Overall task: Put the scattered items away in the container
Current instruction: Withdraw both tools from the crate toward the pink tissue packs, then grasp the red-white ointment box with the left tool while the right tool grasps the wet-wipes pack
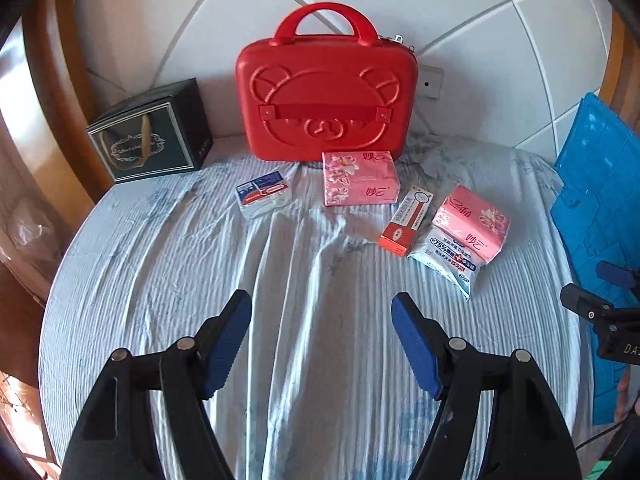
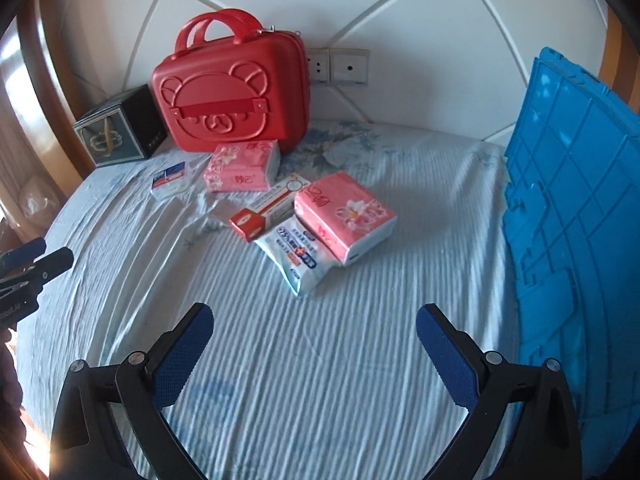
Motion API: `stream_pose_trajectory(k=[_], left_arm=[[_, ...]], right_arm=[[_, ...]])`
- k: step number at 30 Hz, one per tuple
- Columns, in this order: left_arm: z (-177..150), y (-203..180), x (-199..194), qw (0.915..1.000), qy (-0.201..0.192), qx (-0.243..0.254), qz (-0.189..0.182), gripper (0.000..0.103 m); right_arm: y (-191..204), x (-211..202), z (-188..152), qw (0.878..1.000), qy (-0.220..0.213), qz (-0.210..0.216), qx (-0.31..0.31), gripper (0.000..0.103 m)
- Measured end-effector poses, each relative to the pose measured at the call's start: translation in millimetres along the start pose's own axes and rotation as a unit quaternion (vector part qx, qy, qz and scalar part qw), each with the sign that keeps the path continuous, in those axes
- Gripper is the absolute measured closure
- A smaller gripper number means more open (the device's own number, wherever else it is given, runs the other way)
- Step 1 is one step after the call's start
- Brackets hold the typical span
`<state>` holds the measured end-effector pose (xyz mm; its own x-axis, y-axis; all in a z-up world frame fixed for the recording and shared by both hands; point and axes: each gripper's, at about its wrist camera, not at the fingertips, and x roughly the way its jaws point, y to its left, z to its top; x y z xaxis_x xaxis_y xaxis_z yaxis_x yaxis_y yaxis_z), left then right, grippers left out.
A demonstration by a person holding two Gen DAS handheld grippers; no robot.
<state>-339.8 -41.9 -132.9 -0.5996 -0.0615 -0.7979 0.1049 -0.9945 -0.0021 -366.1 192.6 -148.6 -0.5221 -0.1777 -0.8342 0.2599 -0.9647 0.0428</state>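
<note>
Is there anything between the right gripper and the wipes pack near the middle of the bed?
Nothing visible lies between them: only bare striped bedsheet separates the open right gripper from the wipes pack. A pink tissue pack rests on the wipes pack's far end, and an orange box lies against its left.

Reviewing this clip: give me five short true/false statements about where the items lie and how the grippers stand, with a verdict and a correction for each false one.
1. The red case stands upright and closed against the headboard. True.
2. One pink tissue pack rests partly on the wipes pouch. True.
3. The left gripper is shut on the orange box. False: it is open and holds nothing; the box lies on the bedsheet.
4. The right gripper is open and empty. True.
5. The dark gift box sits right of the red case. False: it sits to its left.
</note>
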Motion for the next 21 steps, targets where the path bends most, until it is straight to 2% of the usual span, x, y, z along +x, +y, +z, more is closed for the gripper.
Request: stream_pose_trajectory(k=[7, 13, 15, 16, 19, 21], left_arm=[[24.0, -43.2, 102.3, 0.9971, 0.034, 0.058, -0.037, 0.031], [43.3, -78.6, 182.2, 0.9912, 0.042, 0.116, -0.048, 0.031], [49.9, -84.3, 203.2, 0.9892, 0.052, 0.123, -0.060, 0.031], [52.6, -87.3, 211.2, 0.9881, 0.055, 0.126, -0.069, 0.031], [55.9, -97.9, 231.1, 0.9861, 0.065, 0.141, -0.060, 0.030], [55.5, -99.3, 235.0, 0.9865, 0.058, 0.139, -0.063, 0.030]], right_arm=[[-23.8, 85.2, 10.1, 0.999, 0.042, 0.004, 0.029, 0.000], [-30.6, 124.6, 10.2, 0.998, 0.048, 0.023, 0.034, 0.001], [-26.1, 134.2, 9.8, 0.998, 0.053, 0.035, 0.028, 0.015], [-24.3, 139.3, 9.6, 0.997, 0.056, 0.040, 0.027, 0.018], [-19.3, 153.9, 10.7, 0.997, 0.063, 0.049, 0.020, 0.019], [-14.8, 161.1, 13.3, 0.997, 0.064, 0.052, 0.011, 0.019]])
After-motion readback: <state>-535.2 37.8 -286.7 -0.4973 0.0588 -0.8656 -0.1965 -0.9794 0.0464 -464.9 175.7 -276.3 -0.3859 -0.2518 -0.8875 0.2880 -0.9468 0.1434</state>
